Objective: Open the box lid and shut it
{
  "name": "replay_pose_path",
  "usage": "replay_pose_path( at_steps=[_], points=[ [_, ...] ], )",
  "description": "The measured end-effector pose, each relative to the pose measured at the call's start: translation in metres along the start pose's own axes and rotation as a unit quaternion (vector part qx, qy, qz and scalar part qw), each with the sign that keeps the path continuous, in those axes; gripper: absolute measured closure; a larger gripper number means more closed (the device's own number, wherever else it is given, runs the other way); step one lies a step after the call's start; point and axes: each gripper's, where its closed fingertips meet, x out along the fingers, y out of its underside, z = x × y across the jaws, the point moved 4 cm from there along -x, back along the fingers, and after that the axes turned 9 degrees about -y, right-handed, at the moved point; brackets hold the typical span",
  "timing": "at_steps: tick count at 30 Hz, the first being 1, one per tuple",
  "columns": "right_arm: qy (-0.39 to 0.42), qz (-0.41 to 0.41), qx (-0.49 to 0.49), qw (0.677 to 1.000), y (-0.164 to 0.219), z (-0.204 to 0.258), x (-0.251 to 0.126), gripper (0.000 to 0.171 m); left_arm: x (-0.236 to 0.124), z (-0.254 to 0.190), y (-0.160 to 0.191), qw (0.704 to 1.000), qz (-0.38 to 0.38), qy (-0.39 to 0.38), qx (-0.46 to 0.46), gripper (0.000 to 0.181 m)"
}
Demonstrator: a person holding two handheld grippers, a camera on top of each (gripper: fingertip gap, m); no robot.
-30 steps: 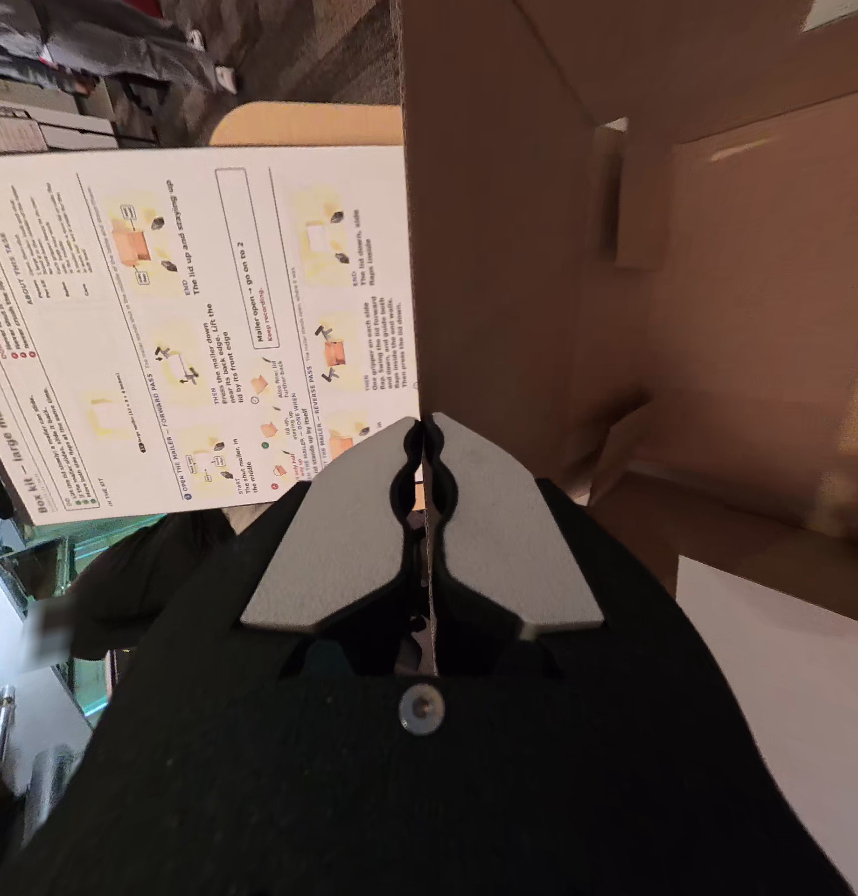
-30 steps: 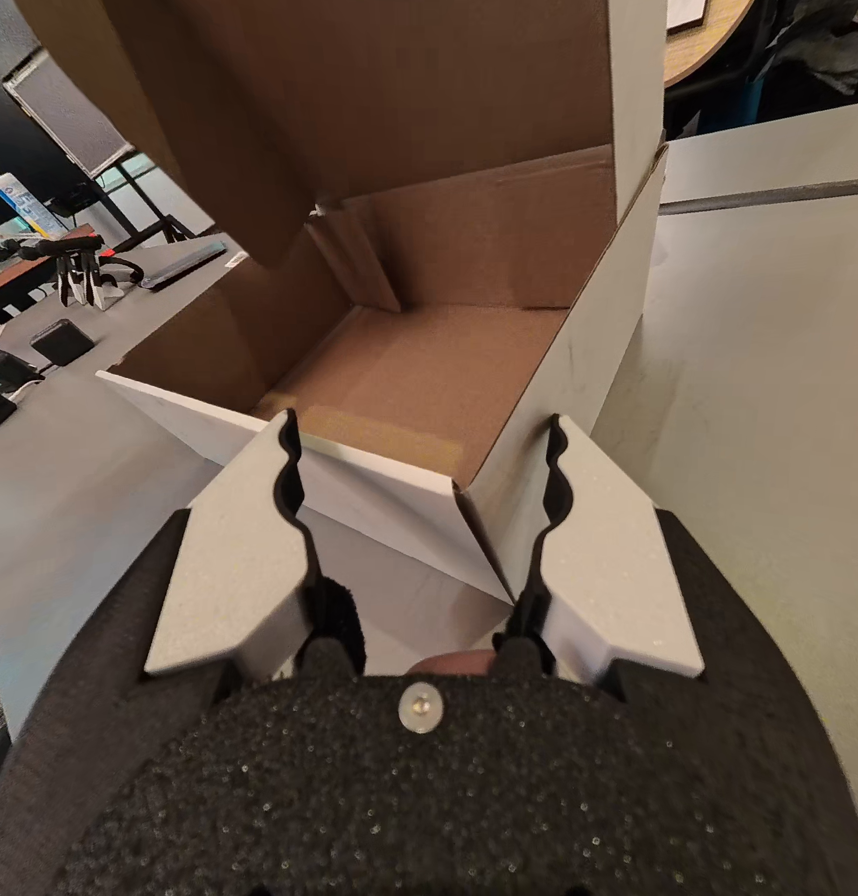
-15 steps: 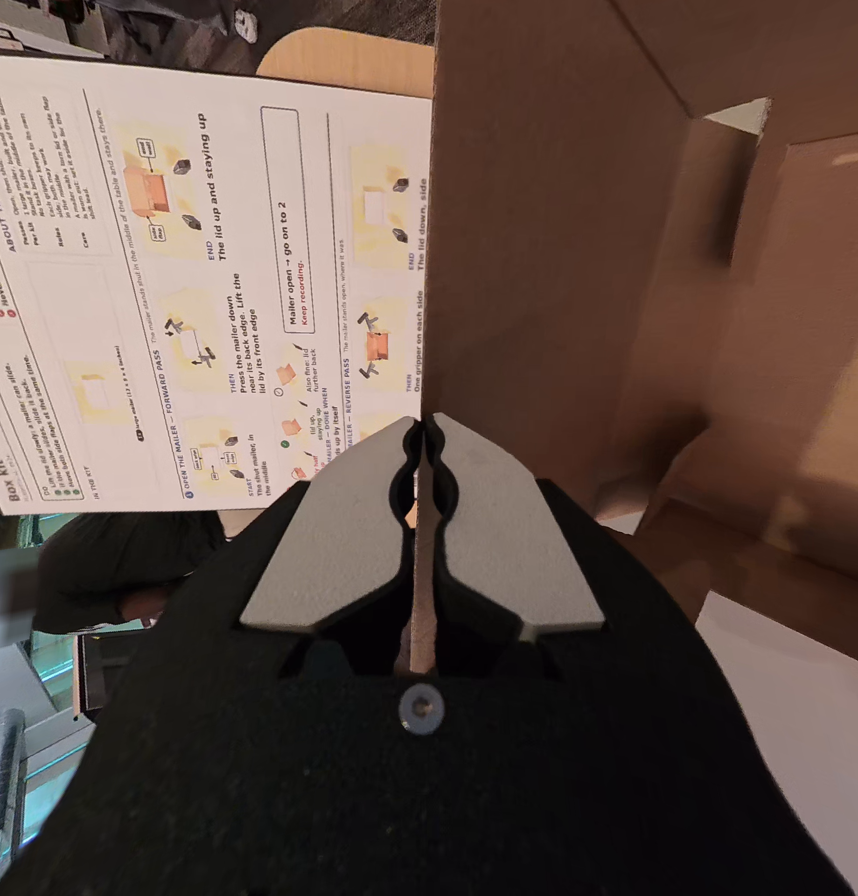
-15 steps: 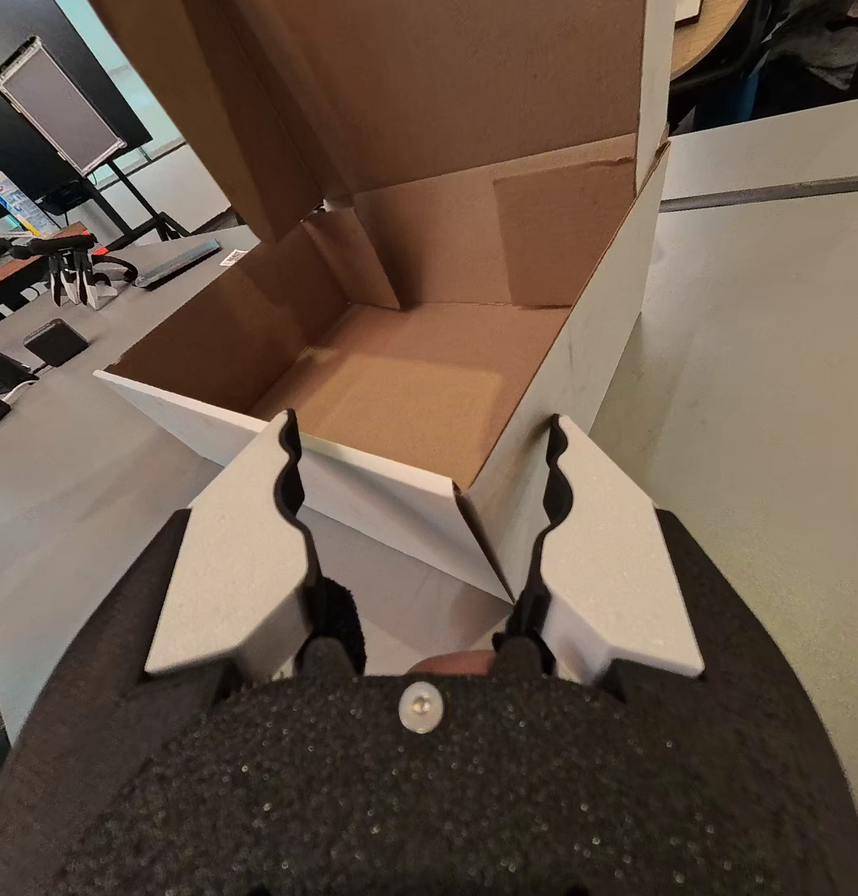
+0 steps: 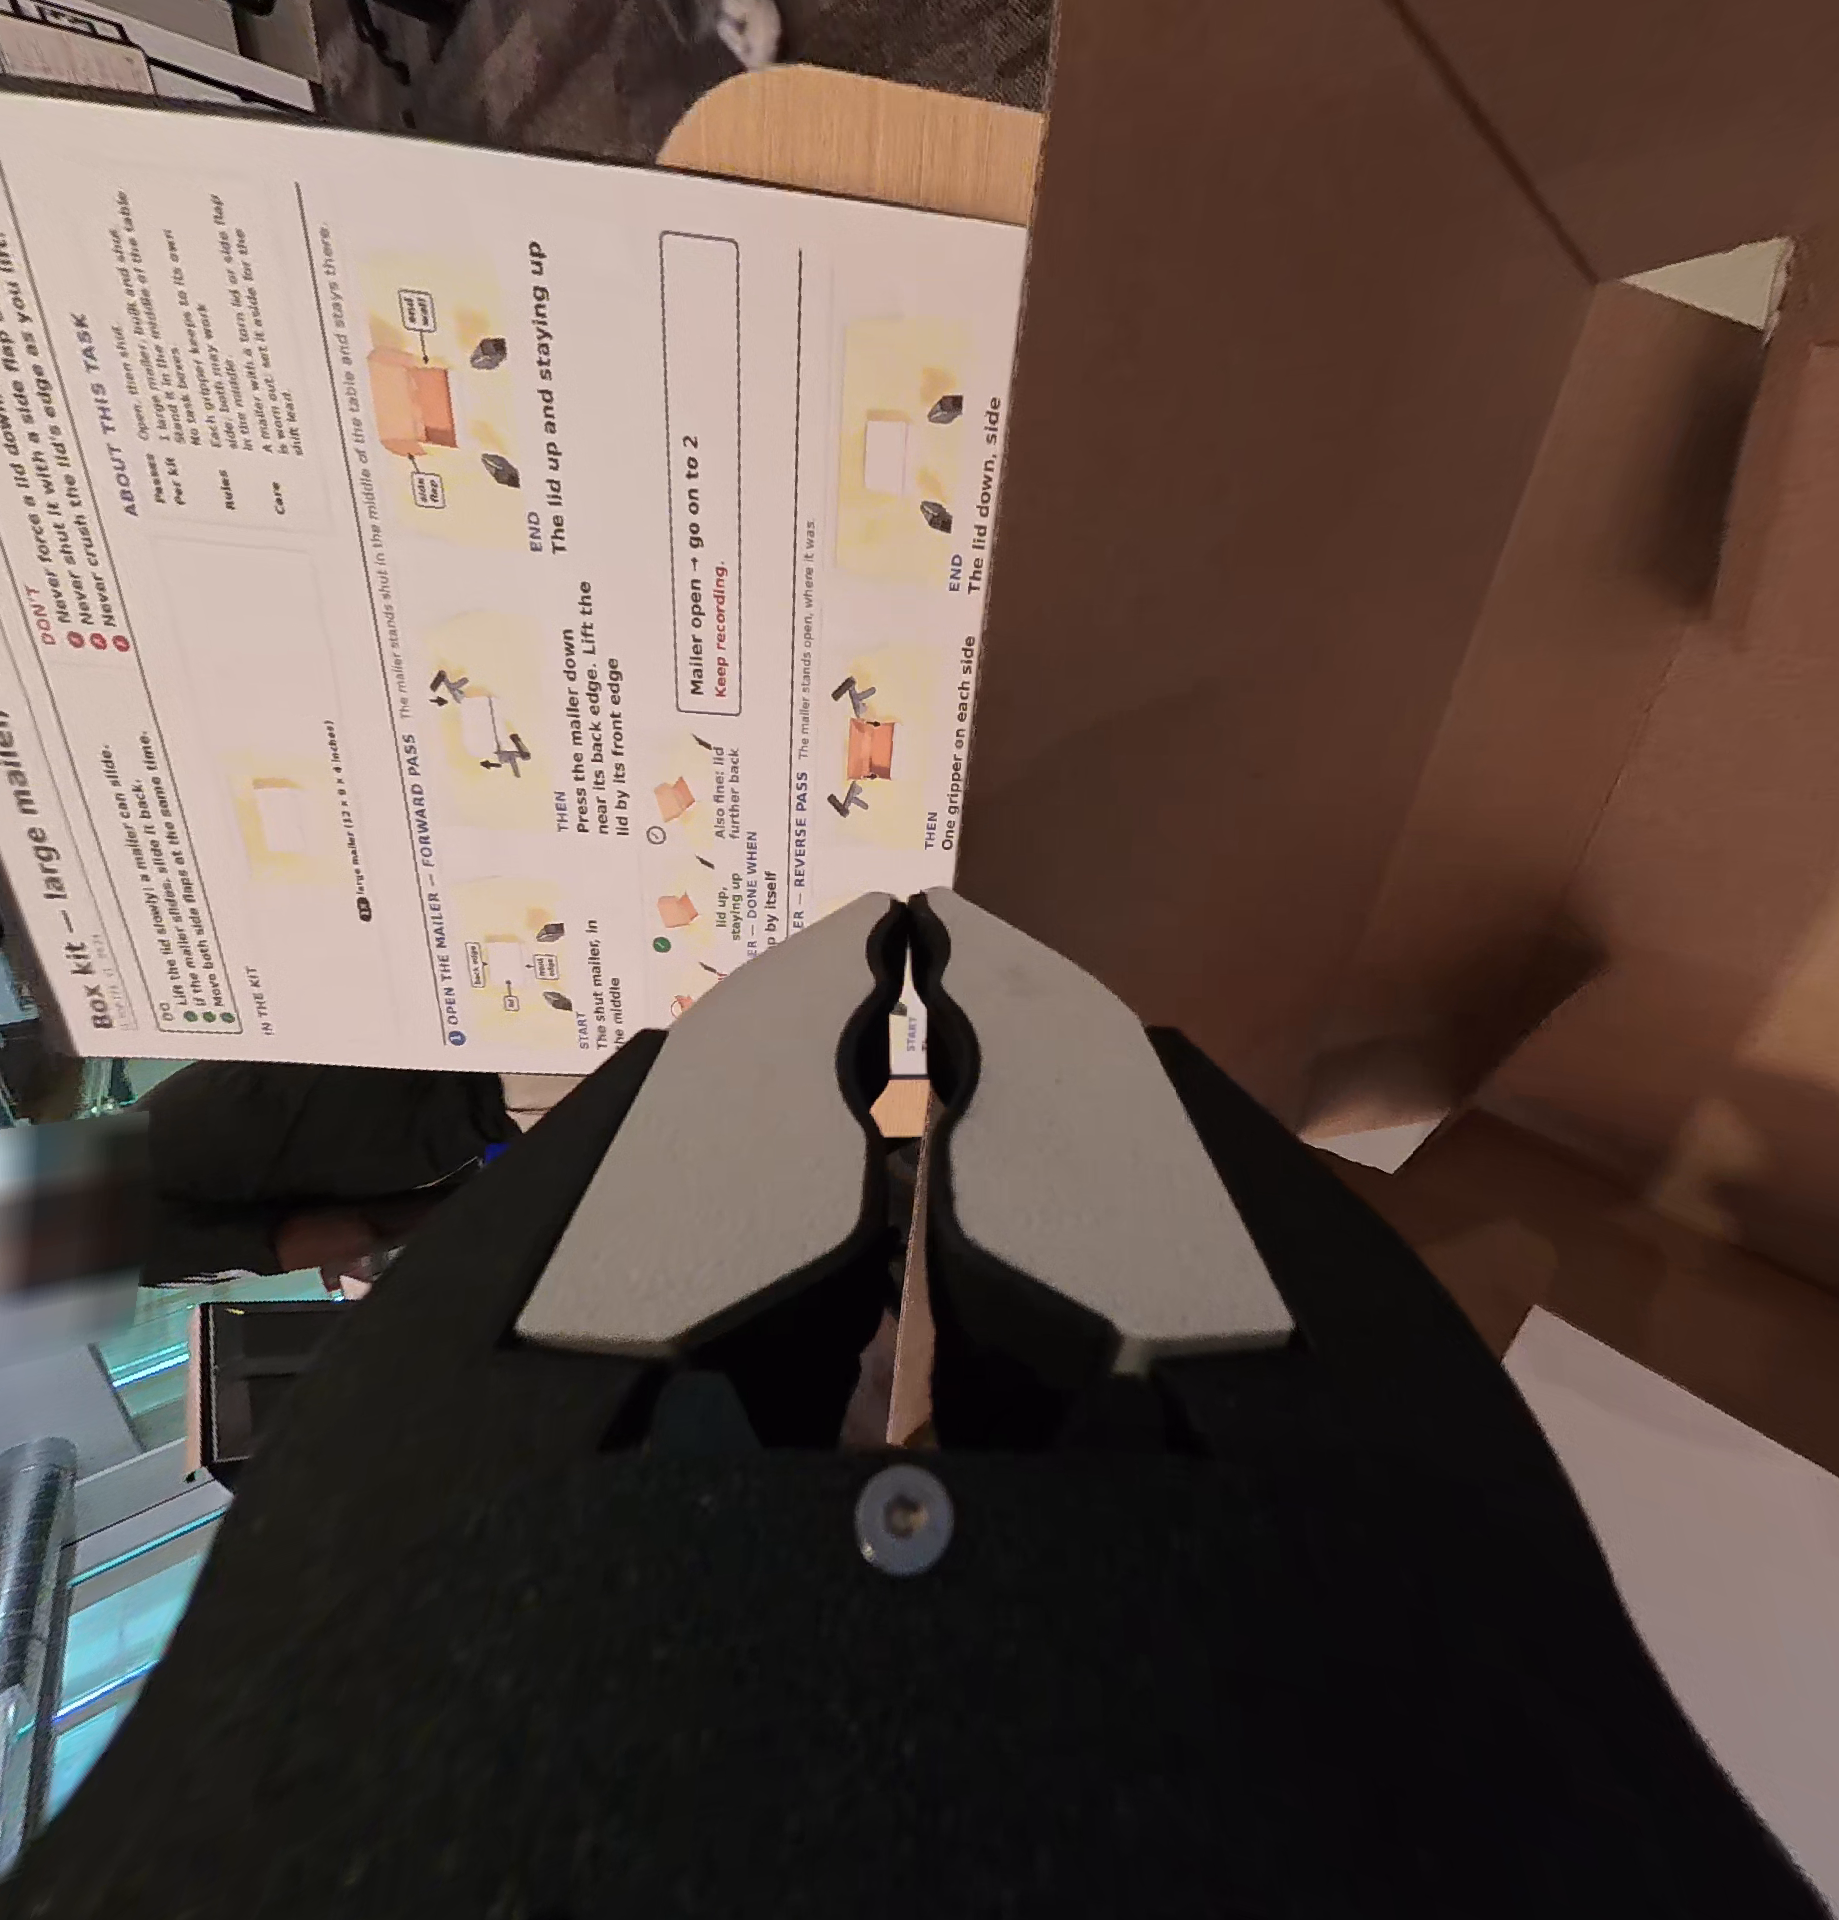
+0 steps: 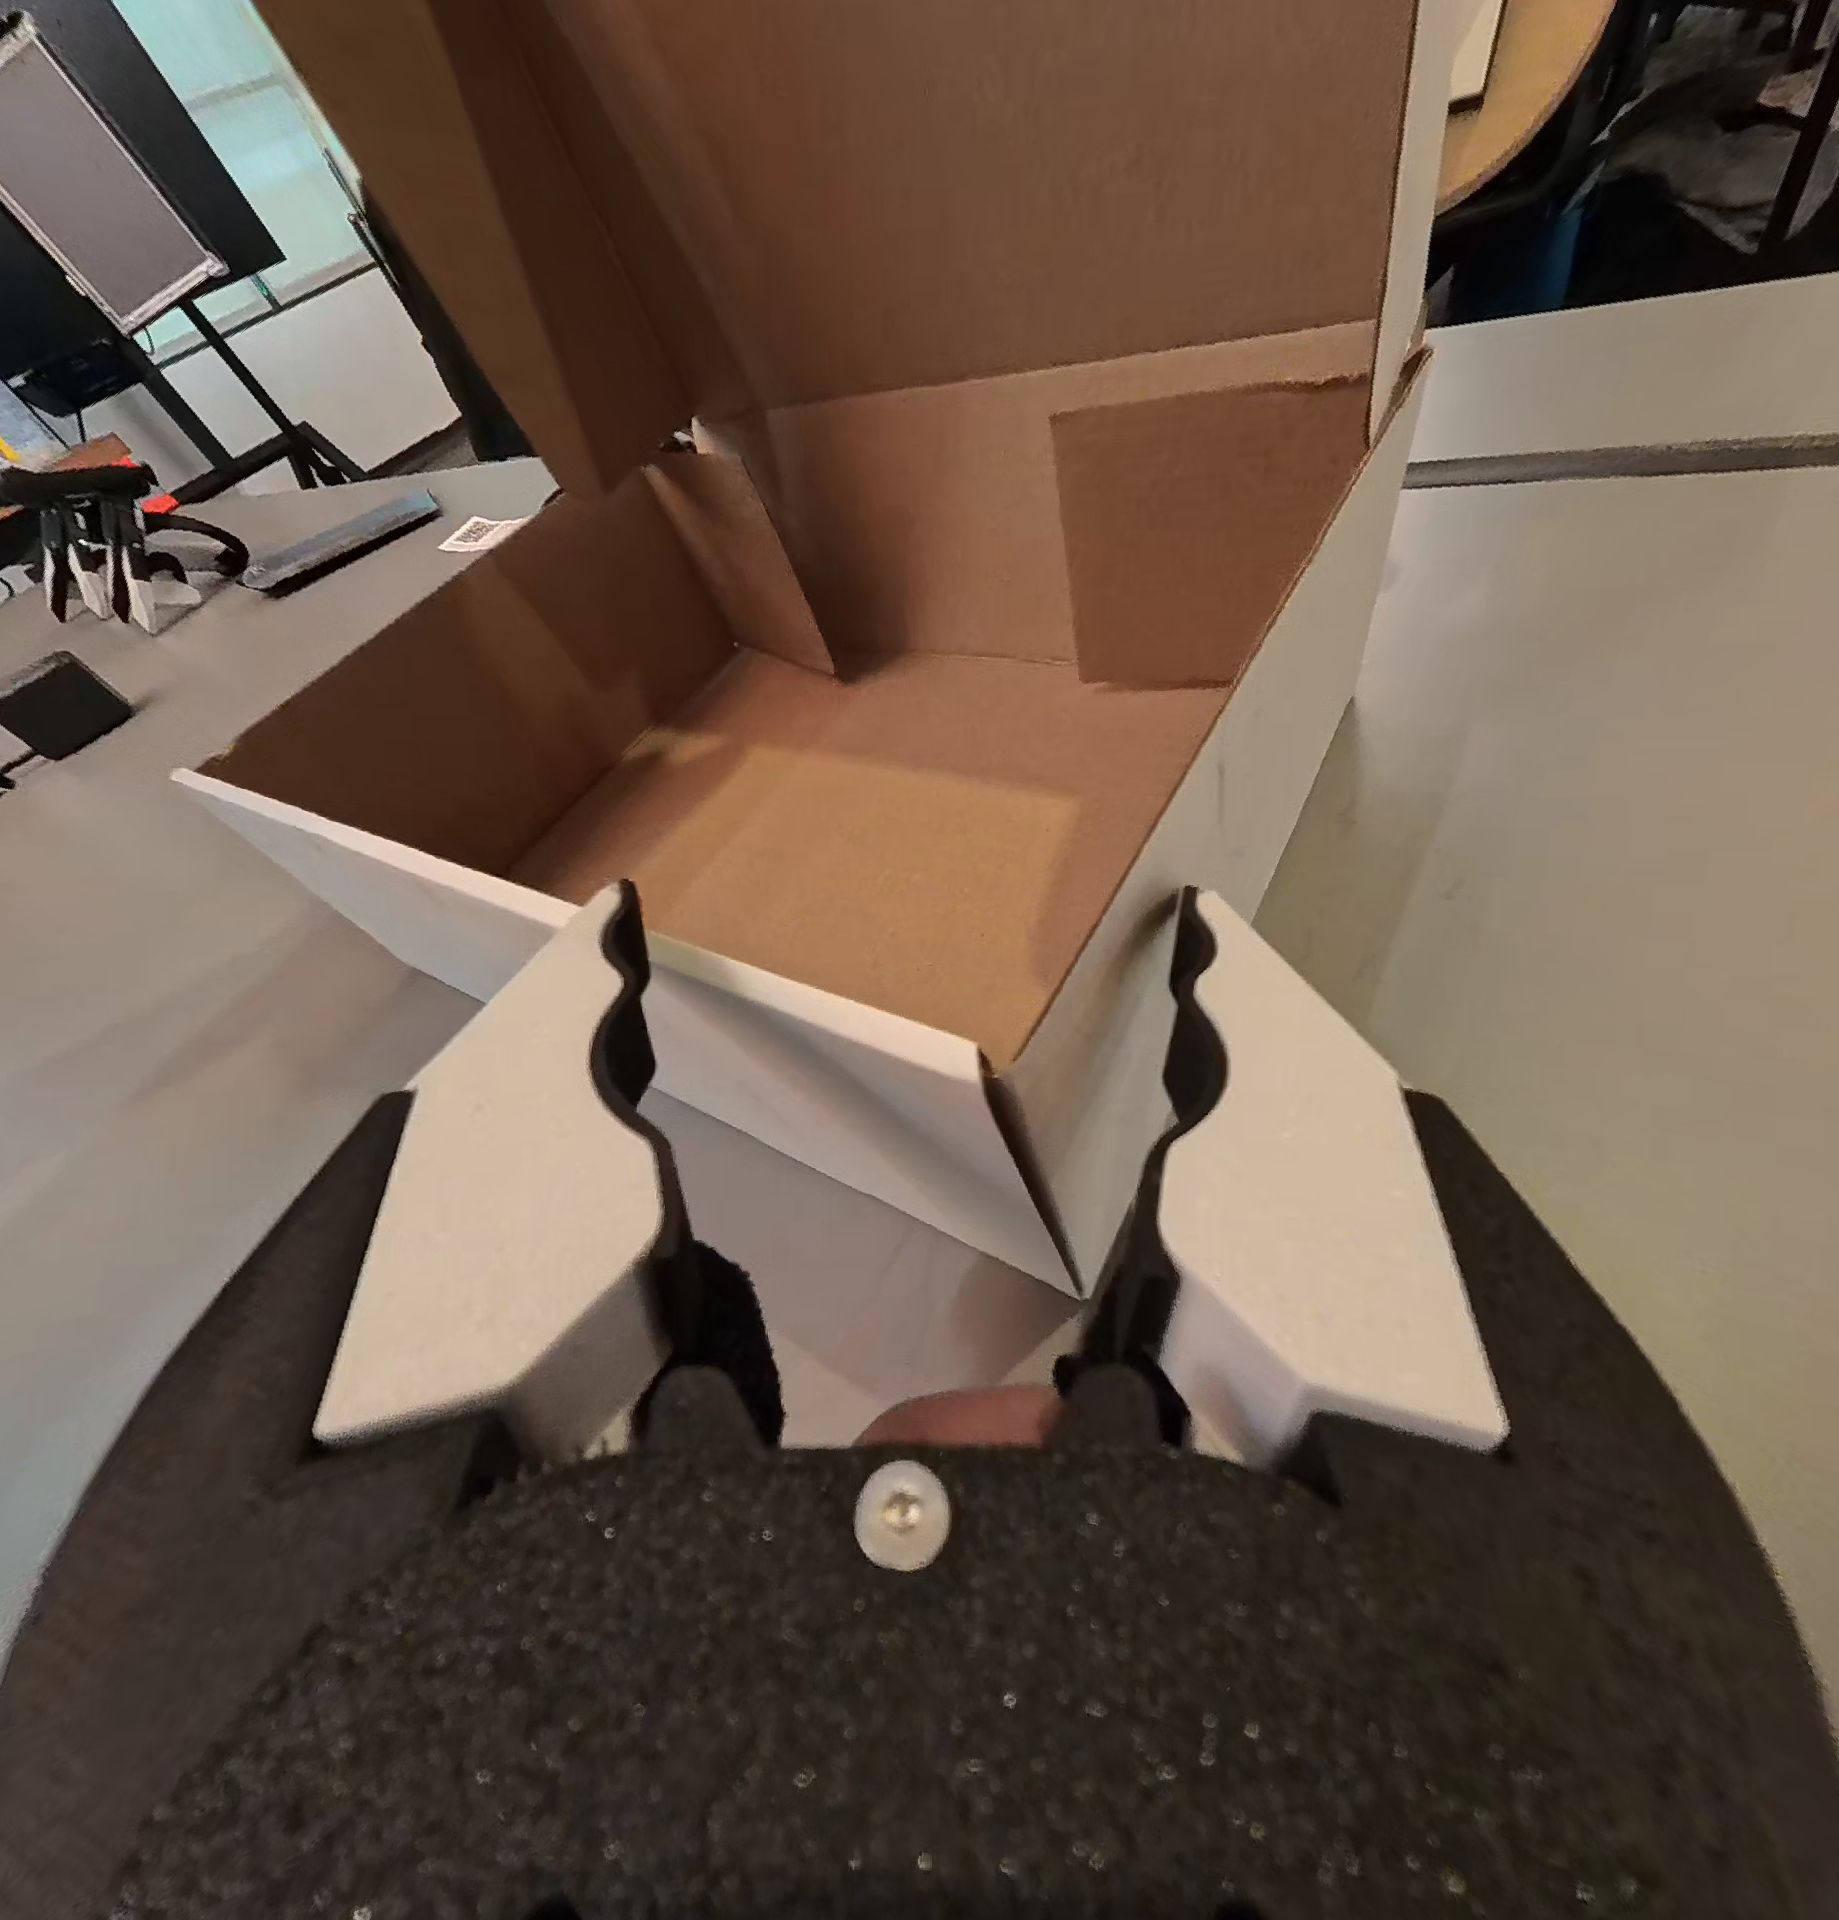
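A mailer box [image 6: 790,1049], white outside and brown inside, stands open and empty on the grey table [image 6: 1621,831]. Its lid [image 6: 998,187] is raised, close to upright above the back wall. My right gripper [image 6: 907,899] is open and empty, with its fingers on either side of the box's near corner, not gripping. In the left wrist view my left gripper [image 5: 910,904] is shut on the thin edge of the lid [image 5: 1258,520], whose brown inner face fills the right of that view.
A printed instruction sheet [image 5: 479,571] fills the left of the left wrist view. On the table's far left lie a small black block [image 6: 53,701], a flat black bar [image 6: 343,535] and a spare gripper [image 6: 94,561]. A screen on a stand [image 6: 84,208] is behind.
The lid has swung higher and farther back, uncovering more of the box's back wall and floor. My left gripper moved with it, still shut on its edge. The right gripper stayed put.
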Motion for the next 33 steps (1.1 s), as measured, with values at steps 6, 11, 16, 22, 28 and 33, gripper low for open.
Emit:
replay_pose_path(
  at_steps=[6,11,16,22,28,33],
  points=[
    [0.008,-0.007,-0.015,1.000,-0.008,0.003,-0.008,0.071,-0.025,0.005,-0.002,0.998,-0.038,0.011,-0.054,0.177],
    [0.019,-0.020,-0.023,0.999,-0.016,0.006,-0.020,0.072,-0.073,-0.009,0.016,0.982,-0.101,0.036,-0.153,0.168],
    [0.025,-0.030,-0.026,0.999,-0.018,0.015,-0.033,0.074,-0.134,-0.067,0.068,0.941,-0.149,0.049,-0.301,0.163],
    [0.037,-0.035,-0.039,0.998,-0.010,0.038,-0.049,0.077,-0.192,-0.186,0.130,0.856,-0.173,0.058,-0.483,0.160],
    [0.048,-0.041,-0.055,0.996,0.013,0.072,-0.074,0.082,-0.249,-0.295,0.173,0.772,-0.170,0.022,-0.613,0.159],
    [0.063,-0.050,-0.065,0.995,0.041,0.092,-0.101,0.085,-0.284,-0.364,0.195,0.731,-0.156,-0.021,-0.664,0.159]
  ],
)
